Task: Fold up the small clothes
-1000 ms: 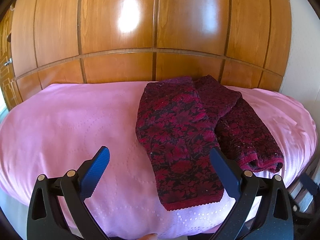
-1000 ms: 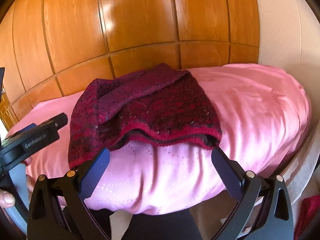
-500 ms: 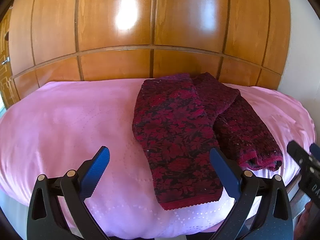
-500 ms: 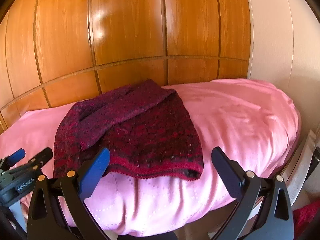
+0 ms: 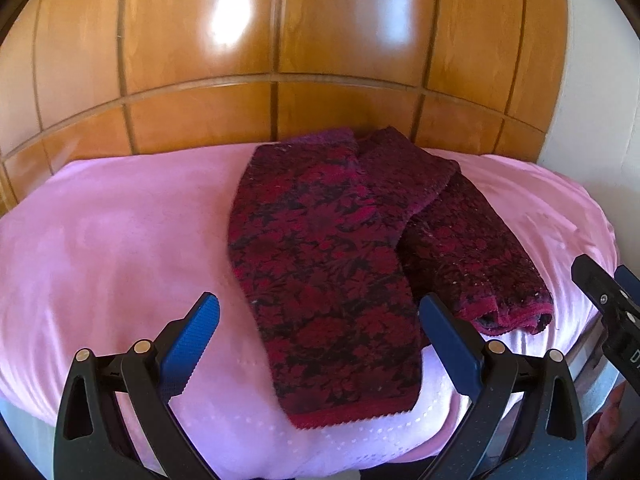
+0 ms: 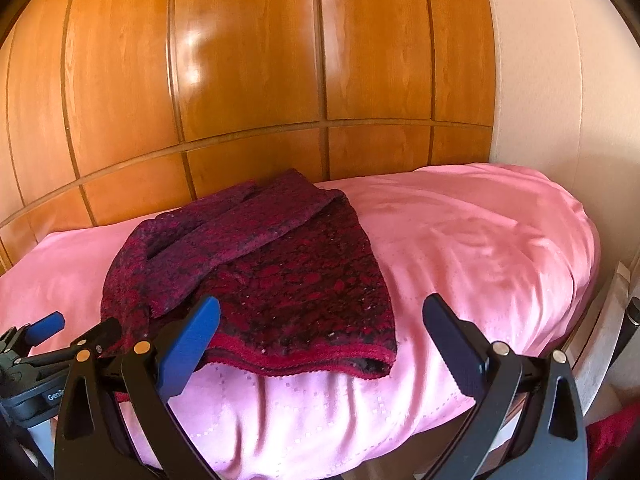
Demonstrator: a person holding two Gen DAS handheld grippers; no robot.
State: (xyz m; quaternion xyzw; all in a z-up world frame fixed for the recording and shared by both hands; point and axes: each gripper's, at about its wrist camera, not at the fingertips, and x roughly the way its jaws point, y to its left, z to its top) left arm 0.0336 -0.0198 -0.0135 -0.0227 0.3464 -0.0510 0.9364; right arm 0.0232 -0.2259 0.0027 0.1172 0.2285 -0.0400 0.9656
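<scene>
A dark red flowered knit garment [image 5: 328, 272] lies on the pink bed [image 5: 112, 240], one part stretched toward me and another folded off to the right. It also shows in the right wrist view [image 6: 288, 280], with its red hem nearest me. My left gripper [image 5: 318, 320] is open and empty, low over the near end of the garment. My right gripper [image 6: 320, 322] is open and empty, just short of the hem. The right gripper's body shows at the right edge of the left wrist view [image 5: 612, 312]; the left gripper's shows at the lower left of the right wrist view [image 6: 44, 356].
A tall wooden panelled wardrobe [image 5: 280, 48] stands right behind the bed. A pale wall [image 6: 560, 100] is at the right. The bed's right edge [image 6: 592, 320] drops off beside a pale frame. Bare pink cover lies left and right of the garment.
Both grippers have moved closer to the bed and toward each other. The right gripper's body has come into the left wrist view. The garment has not moved.
</scene>
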